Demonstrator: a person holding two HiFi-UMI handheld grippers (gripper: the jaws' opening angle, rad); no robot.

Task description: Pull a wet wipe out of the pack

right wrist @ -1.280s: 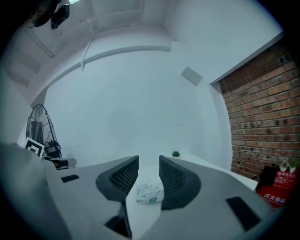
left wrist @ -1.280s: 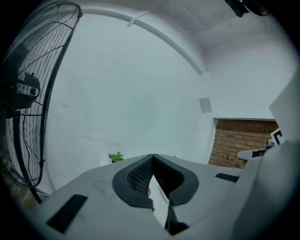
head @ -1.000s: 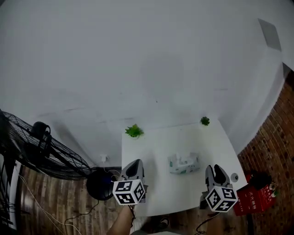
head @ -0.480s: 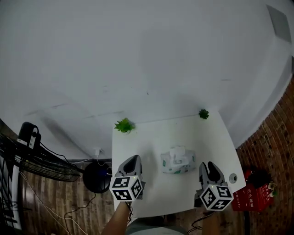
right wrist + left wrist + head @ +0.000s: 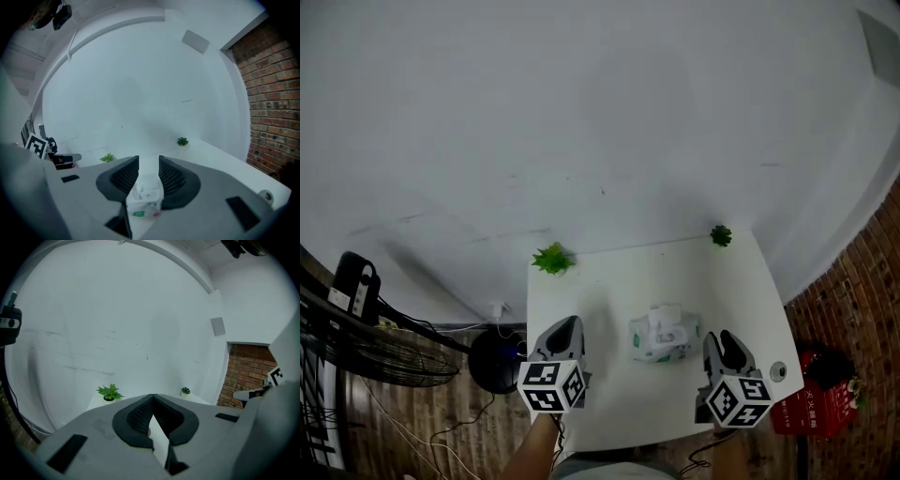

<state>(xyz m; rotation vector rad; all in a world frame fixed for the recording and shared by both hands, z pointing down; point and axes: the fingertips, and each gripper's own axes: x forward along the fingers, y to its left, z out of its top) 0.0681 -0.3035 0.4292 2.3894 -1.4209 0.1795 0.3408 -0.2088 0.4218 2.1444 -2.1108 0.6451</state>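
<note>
The wet wipe pack [image 5: 665,335] lies in the middle of the white table [image 5: 609,281], white with green print and a wipe tuft standing up from its top. My left gripper [image 5: 564,326] hovers near the table's front left, to the left of the pack, apart from it. In the left gripper view its jaws [image 5: 152,395] meet at the tips with nothing held. My right gripper [image 5: 719,339] is to the pack's right, also clear of it. In the right gripper view this gripper [image 5: 148,160] stands open, and the pack [image 5: 146,197] shows through the gap, further ahead.
Two small potted plants stand at the table's back corners, one left [image 5: 551,258] and one right [image 5: 721,234]. A small round object [image 5: 779,372] lies near the front right edge. A fan [image 5: 366,337] is on the floor left, a red box [image 5: 806,405] right.
The head view has swung a little, so the table sits further left in the picture. Both grippers stay near the front edge on either side of the pack, which has not moved.
</note>
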